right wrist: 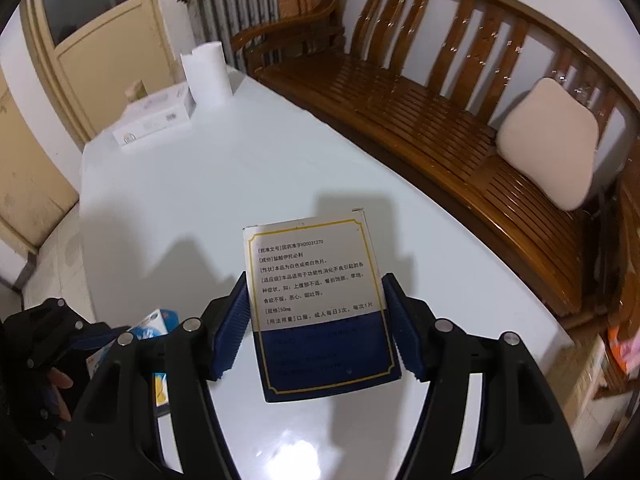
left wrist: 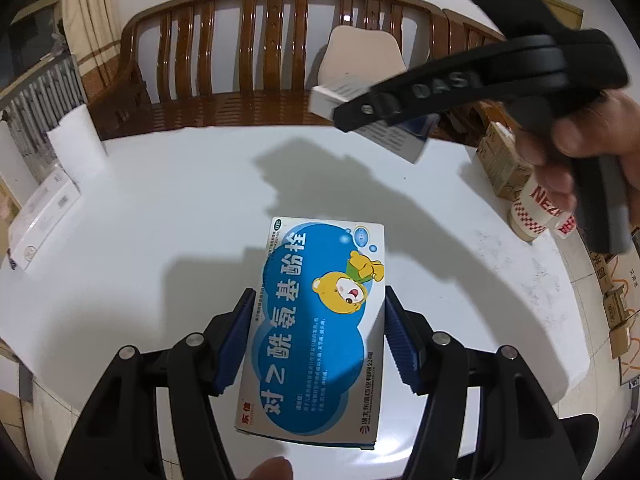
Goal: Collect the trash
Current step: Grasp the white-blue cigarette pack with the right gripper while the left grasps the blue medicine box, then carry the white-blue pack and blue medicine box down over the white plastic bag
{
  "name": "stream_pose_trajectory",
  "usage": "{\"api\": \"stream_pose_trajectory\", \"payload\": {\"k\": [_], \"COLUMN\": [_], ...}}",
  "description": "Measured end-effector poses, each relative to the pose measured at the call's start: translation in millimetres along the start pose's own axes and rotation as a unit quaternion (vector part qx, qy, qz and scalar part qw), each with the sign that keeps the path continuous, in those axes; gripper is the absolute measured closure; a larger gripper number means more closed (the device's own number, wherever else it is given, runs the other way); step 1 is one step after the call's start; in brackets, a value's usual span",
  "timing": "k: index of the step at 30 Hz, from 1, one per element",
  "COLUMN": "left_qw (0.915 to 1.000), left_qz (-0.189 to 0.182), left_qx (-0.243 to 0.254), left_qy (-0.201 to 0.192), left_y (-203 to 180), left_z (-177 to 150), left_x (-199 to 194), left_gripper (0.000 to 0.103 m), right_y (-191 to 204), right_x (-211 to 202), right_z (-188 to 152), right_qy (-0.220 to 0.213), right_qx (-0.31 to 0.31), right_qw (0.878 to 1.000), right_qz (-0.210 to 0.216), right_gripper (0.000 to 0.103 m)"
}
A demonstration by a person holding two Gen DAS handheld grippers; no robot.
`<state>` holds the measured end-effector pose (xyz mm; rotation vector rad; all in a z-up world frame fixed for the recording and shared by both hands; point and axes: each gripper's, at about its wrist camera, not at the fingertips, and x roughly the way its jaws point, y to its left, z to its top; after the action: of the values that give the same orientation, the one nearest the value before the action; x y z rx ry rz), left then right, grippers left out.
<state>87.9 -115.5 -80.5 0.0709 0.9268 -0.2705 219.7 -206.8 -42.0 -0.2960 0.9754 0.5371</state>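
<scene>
1. A blue-and-white medicine carton with a cartoon bear (left wrist: 316, 332) sits clamped across its width between the ribbed blue pads of the left gripper (left wrist: 320, 340), held flat above the white table (left wrist: 160, 208).
2. A second carton, grey and navy with gold-bordered text (right wrist: 320, 308), is pinched the same way across its two long edges by the right gripper (right wrist: 316, 324), also above the tabletop; from the left wrist view it appears raised in the air, well apart from the bear carton.
3. Both boxes look like thin card and probably light, perhaps empty; a hard squeeze would likely crush the walls, while the glossy faces could slip, so the grip across the stiffer side edges near mid-length seems the sound one.
4. Elsewhere on the table: a white paper roll (right wrist: 208, 76) and a flat white box (right wrist: 156, 120) at the far end.
5. Beyond the table stands a wooden slatted bench (right wrist: 420, 120) with a beige cushion (right wrist: 548, 144); no bin is visible in either view, so where the cartons should go cannot be told.
</scene>
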Motion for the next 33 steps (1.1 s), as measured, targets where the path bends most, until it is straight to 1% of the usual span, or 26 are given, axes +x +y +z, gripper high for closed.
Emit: {"api": "stream_pose_trajectory", "payload": {"k": [7, 11, 17, 21, 25, 31, 33], "left_qw": [0.9999, 0.9999, 0.9998, 0.9997, 0.9997, 0.9998, 0.9998], "left_qz": [0.004, 0.005, 0.004, 0.007, 0.008, 0.003, 0.003], "left_qx": [-0.001, -0.005, -0.008, -0.007, 0.000, 0.006, 0.006], "left_qy": [-0.011, -0.016, -0.019, -0.021, -0.023, -0.019, -0.018], "left_y": [-6, -8, -14, -19, -27, -36, -39], "left_z": [-9, -23, -47, -66, -85, -113, -122], "left_x": [-37, -56, -78, -91, -101, -108, -109], "left_gripper": [0.043, 0.043, 0.043, 0.043, 0.043, 0.043, 0.043], "right_y": [24, 41, 68, 84, 99, 119, 126], "right_x": [-68, -103, -142, -163, -181, -192, -192], "right_z": [-28, -54, -95, -123, -162, -215, -228], "right_qy": [-0.027, -0.040, -0.052, -0.061, -0.068, -0.065, -0.062], "right_qx": [0.019, 0.035, 0.041, 0.055, 0.070, 0.088, 0.094], "right_qw": [0.999, 0.998, 0.997, 0.996, 0.994, 0.993, 0.992], "right_qz": [-0.012, -0.023, -0.028, -0.036, -0.043, -0.046, -0.048], "right_gripper": [0.041, 0.041, 0.041, 0.041, 0.041, 0.041, 0.041]}}
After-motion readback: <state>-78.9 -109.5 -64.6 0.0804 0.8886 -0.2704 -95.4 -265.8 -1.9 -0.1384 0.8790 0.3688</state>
